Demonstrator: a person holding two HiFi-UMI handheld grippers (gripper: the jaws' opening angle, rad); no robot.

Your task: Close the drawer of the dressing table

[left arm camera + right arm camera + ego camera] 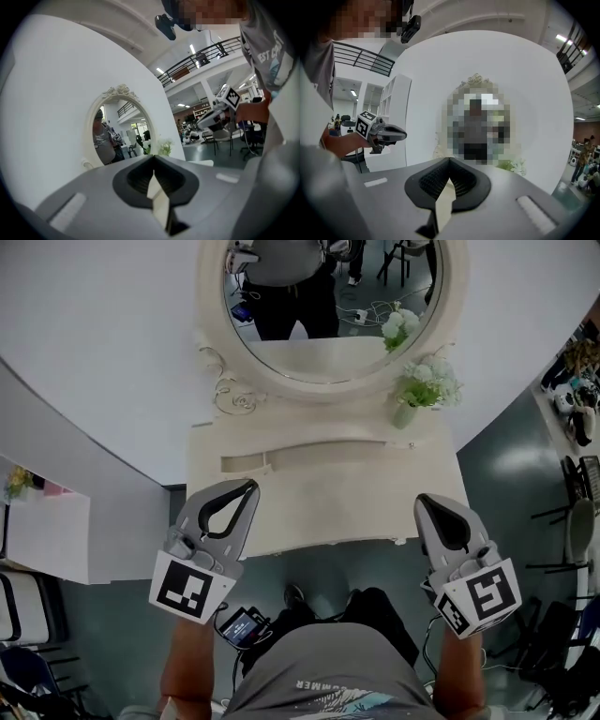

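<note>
The cream dressing table (319, 502) stands against the white wall under its oval mirror (328, 310). A small knob (401, 541) shows on its front edge; from above I cannot tell how far the drawer stands out. My left gripper (249, 487) hovers over the table's front left corner, jaws shut and empty. My right gripper (422, 502) hovers at the front right corner, also shut and empty. In the left gripper view the closed tips (153, 158) point toward the mirror (117, 131), with the right gripper (213, 117) off to the side. The right gripper view shows its closed tips (450, 160) and the left gripper (386, 134).
A vase of white flowers (422, 388) stands at the table's back right. A curved raised ledge (281, 457) crosses the tabletop. A white shelf unit (47, 531) is at the left, chairs and clutter (572, 521) at the right. The person's legs (375, 610) are just before the table.
</note>
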